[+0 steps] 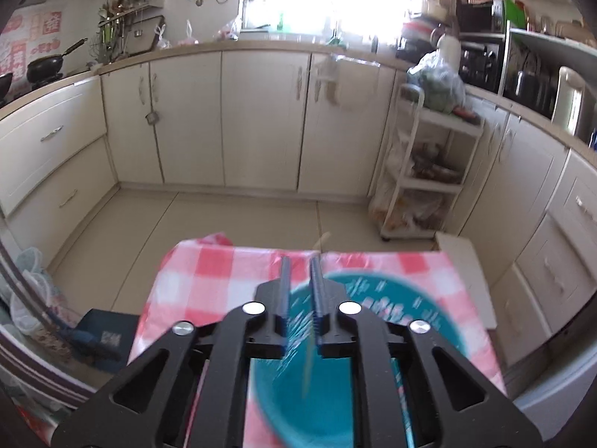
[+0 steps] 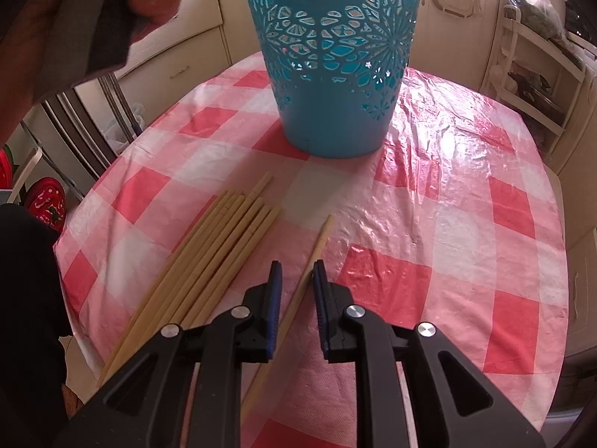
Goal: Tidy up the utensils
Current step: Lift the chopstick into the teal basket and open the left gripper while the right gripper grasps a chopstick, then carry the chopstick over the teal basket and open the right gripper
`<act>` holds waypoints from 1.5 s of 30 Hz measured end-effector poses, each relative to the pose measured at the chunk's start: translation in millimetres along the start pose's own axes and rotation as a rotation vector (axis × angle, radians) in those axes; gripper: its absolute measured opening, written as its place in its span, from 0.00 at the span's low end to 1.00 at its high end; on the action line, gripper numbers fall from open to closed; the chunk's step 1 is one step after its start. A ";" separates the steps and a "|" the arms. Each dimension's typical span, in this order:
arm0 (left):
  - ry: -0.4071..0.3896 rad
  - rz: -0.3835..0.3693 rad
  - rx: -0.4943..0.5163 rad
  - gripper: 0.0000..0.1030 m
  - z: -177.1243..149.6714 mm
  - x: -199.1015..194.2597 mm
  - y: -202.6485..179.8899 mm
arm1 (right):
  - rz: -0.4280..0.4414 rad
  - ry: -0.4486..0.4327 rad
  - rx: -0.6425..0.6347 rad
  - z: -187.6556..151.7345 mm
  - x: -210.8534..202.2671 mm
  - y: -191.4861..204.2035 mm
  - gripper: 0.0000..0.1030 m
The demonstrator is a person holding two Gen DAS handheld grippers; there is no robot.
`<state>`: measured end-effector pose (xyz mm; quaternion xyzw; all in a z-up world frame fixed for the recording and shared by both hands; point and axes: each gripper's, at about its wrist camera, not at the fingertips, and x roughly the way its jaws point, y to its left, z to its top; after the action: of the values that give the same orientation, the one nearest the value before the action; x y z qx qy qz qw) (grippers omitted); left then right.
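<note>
**Chopsticks and a lattice basket on gingham**

While the glossy, crinkled red-and-white check cloth [image 2: 447, 194] covers the worktop, a teal plastic basket [image 2: 332, 74] (tapered, pierced with flower cut-outs) stands at 12 o'clock. Pale wooden chopsticks [image 2: 209, 246] lie bundled at 9 o'clock. The right hand-held gripper [image 2: 297, 272] stands slightly parted around one loose chopstick [image 2: 317, 246], not pinching it. The left hand-held gripper [image 1: 300, 268], narrowly open and empty, hangs over the basket's mouth, where a blurred stick [image 1: 308, 366] shows.
</note>
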<state>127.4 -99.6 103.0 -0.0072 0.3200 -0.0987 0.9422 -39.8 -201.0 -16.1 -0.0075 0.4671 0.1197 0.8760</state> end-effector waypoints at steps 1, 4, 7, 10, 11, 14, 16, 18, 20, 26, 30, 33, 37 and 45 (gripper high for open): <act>0.005 0.010 -0.002 0.34 -5.6 -6.3 6.5 | -0.004 -0.001 -0.005 -0.4 -0.1 1.5 0.19; -0.016 0.054 -0.020 0.60 -21.6 -36.0 28.8 | -0.015 -0.005 -0.029 -1.9 -0.2 7.0 0.25; -0.019 0.060 -0.037 0.71 -36.7 -63.0 53.7 | -0.036 -0.018 -0.057 -4.2 0.0 13.6 0.29; -0.022 0.068 -0.069 0.79 -53.7 -83.2 78.8 | -0.028 -0.027 -0.039 -5.0 -0.5 11.4 0.30; -0.014 0.065 -0.085 0.80 -61.0 -86.6 87.8 | -0.024 -0.031 -0.032 -5.3 -0.8 10.4 0.30; 0.027 0.061 -0.139 0.81 -74.4 -83.6 109.8 | -0.026 -0.039 -0.023 -5.9 -0.9 10.6 0.30; 0.087 0.049 -0.199 0.81 -75.9 -77.0 124.1 | -0.028 -0.042 -0.018 -6.1 -0.8 10.8 0.30; 0.088 0.025 -0.227 0.81 -74.9 -79.5 132.4 | -0.026 -0.040 -0.003 -6.0 -0.9 10.2 0.30; 0.069 0.030 -0.232 0.83 -75.6 -84.5 136.3 | -0.020 -0.036 0.020 -5.3 -1.0 8.8 0.30; 0.099 0.010 -0.215 0.84 -78.5 -81.0 132.3 | -0.049 -0.035 0.070 -5.9 -1.6 10.5 0.30; 0.116 0.004 -0.217 0.84 -76.8 -77.1 126.5 | -0.103 -0.030 0.063 -6.0 -1.3 14.0 0.21; 0.129 0.010 -0.206 0.84 -77.9 -72.6 121.9 | -0.114 -0.029 0.063 -6.9 -2.5 12.5 0.12; 0.159 0.002 -0.219 0.84 -79.7 -62.5 119.1 | -0.084 -0.035 0.110 -11.6 -6.9 0.3 0.05; 0.184 0.013 -0.231 0.84 -82.8 -52.4 117.5 | 0.012 -0.118 0.180 -6.4 -35.0 -12.9 0.05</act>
<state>58.0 29.7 59.7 -0.1046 0.4143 -0.0551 0.9024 -60.9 -221.4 7.7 0.0812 0.4238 0.0826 0.8983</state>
